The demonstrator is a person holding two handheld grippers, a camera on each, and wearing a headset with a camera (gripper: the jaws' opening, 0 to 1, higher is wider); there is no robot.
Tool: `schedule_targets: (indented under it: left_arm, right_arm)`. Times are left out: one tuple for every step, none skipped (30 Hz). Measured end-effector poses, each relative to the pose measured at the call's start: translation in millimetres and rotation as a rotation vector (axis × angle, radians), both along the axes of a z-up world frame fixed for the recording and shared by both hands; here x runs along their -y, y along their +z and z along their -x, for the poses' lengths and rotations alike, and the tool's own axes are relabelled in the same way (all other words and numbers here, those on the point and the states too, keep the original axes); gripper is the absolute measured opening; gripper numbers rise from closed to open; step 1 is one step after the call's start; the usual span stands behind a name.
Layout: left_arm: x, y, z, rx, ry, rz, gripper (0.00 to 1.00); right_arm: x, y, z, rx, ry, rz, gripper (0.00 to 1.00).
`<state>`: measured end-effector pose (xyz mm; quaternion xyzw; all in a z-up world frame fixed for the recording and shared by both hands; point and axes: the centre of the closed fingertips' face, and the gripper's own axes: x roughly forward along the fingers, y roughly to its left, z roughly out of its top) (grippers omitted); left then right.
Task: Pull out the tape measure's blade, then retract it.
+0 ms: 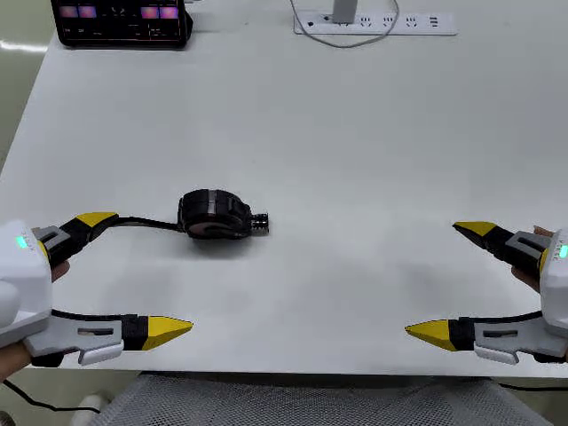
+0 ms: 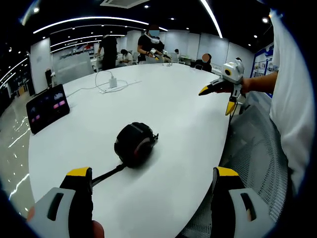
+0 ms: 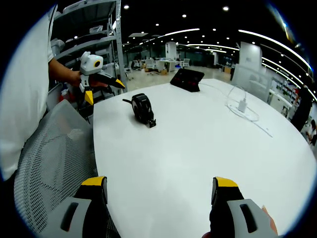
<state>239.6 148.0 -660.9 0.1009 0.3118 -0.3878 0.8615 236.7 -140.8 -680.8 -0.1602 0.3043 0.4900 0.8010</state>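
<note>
The left gripper (image 1: 138, 272) and right gripper (image 1: 437, 278) are held at the near edge of the white tabletop (image 1: 355, 160), jaws spread wide, nothing gripped. The black tape measure (image 1: 217, 215) is laid just past the left gripper, its strap (image 1: 142, 222) stretched toward one jaw. A tablet (image 1: 120, 19) and power strip (image 1: 377, 22) are seen farthest back.

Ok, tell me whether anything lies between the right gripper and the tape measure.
Nothing visible: bare table runs from the right gripper to the tape measure. The power strip and tablet lie at the far edge, out of the way.
</note>
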Motion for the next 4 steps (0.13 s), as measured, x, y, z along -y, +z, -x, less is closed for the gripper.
schedule_targets:
  left_arm:
    - [0.0, 0.0, 0.1, -0.002, 0.0, 0.001, 0.99]
    - [-0.5, 0.3, -0.4, 0.0, 0.001, 0.0, 0.99]
    - [-0.4, 0.5, -0.5, 0.0, 0.0, 0.0, 0.99]
    - [0.0, 1.3, -0.6, 0.001, 0.0, 0.003, 0.99]
  right_arm:
    - [-0.1, 0.0, 0.1, 0.0, 0.001, 0.0, 0.86]
    - [-0.3, 0.2, 0.4, -0.002, 0.001, -0.002, 0.86]
    - [-0.5, 0.3, 0.2, -0.002, 0.0, -0.002, 0.86]
    - [-0.6, 0.5, 0.1, -0.001, 0.0, -0.002, 0.86]
